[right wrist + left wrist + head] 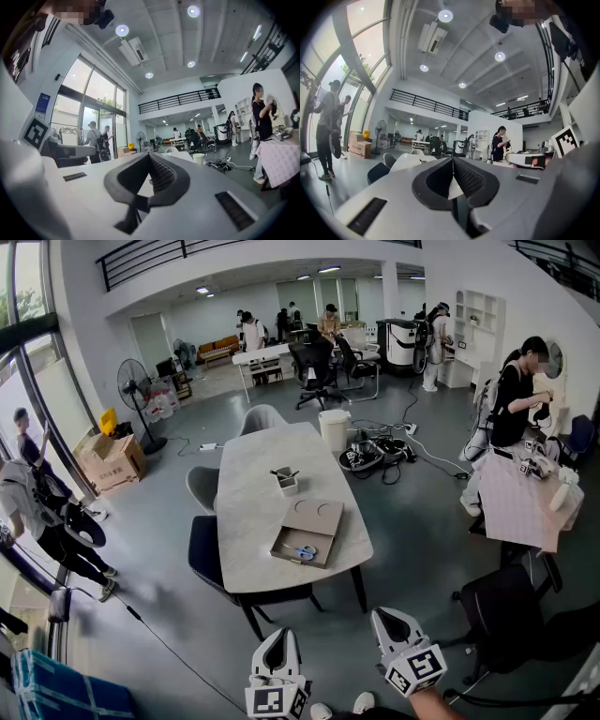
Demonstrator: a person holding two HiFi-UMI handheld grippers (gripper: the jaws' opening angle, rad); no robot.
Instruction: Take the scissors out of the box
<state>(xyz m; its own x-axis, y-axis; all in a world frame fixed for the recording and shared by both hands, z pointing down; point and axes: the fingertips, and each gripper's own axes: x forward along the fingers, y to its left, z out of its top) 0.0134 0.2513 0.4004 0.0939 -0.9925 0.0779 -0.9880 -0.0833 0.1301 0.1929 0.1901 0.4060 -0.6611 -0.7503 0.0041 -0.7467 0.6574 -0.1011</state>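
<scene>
A flat brown box [315,521] lies open near the front end of a long pale table [253,512]. Scissors with blue handles [301,551] rest in the box's near half. Both grippers hang low at the bottom of the head view, well short of the table. My left gripper [278,637] and right gripper [387,617] point toward the table, each with its jaws together and nothing between them. In the left gripper view the left gripper [453,159] is shut, and in the right gripper view the right gripper [150,155] is shut too.
A small grey holder [287,481] with pens stands mid-table. Dark chairs [202,549] sit along the table's left side. A white bin [334,427] and tangled cables [380,451] lie beyond the far end. A person [511,404] stands by a second table [525,507] at right.
</scene>
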